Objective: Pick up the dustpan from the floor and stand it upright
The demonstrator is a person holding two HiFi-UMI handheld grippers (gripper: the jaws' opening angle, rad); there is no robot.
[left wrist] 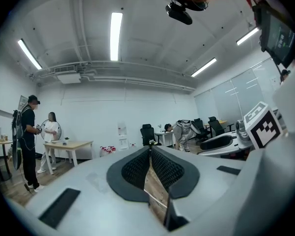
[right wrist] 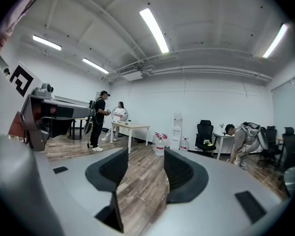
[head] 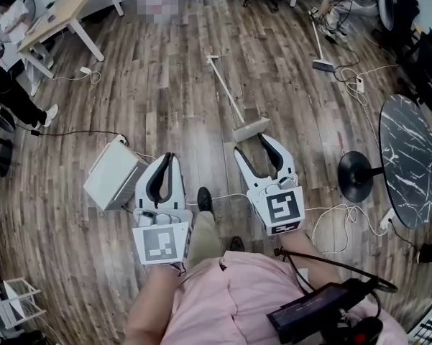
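The dustpan [head: 251, 129] lies flat on the wooden floor, and its long pale handle [head: 226, 88] runs away to the upper left. My right gripper [head: 252, 145] hovers just short of the pan, open, with nothing between its fingers. My left gripper [head: 169, 157] is further left and nearer me, shut and empty. Both gripper views look level across the room, so neither shows the dustpan. In them the left gripper [left wrist: 150, 149] has its pads together and the right gripper [right wrist: 146, 156] shows a wide gap.
A white box [head: 113, 172] sits on the floor left of my left gripper. A round dark marble table [head: 410, 160] with a black base [head: 356, 175] stands at the right, over loose cables [head: 338, 221]. A broom [head: 320, 49] lies further off. My shoe [head: 205, 200] is between the grippers.
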